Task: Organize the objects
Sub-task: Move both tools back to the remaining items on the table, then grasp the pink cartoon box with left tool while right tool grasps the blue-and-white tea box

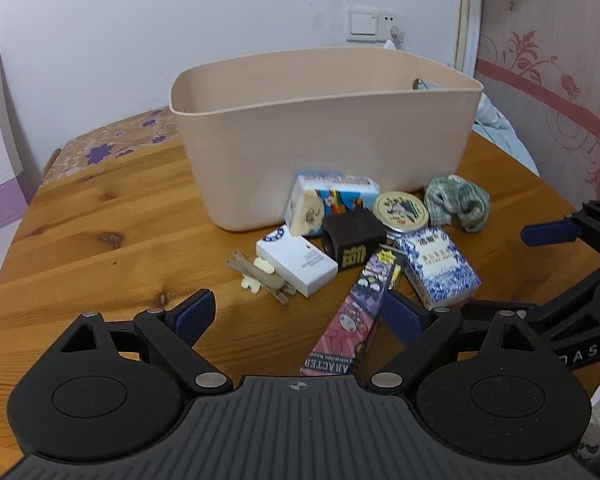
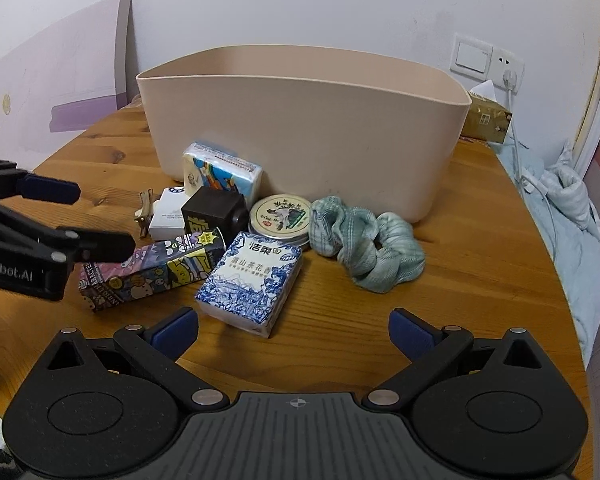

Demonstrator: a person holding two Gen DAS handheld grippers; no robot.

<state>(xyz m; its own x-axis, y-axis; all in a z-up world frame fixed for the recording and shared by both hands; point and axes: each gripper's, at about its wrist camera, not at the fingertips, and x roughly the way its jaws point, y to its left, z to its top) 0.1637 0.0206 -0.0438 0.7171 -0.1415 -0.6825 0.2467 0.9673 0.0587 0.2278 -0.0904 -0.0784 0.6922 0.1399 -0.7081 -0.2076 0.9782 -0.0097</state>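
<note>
Hovering wide open and empty, the left gripper [image 1: 296, 318] straddles the long box [image 1: 354, 308]; the right gripper [image 2: 294, 330], equally spread, faces the blue pack [image 2: 250, 282]. Clutter sits near the bin [image 1: 320, 140]; closing may nudge neighbours.

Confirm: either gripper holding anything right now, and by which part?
Nothing held. The left gripper and the right gripper are both open above the table, pads touching none of the items in front of the beige bin.
</note>
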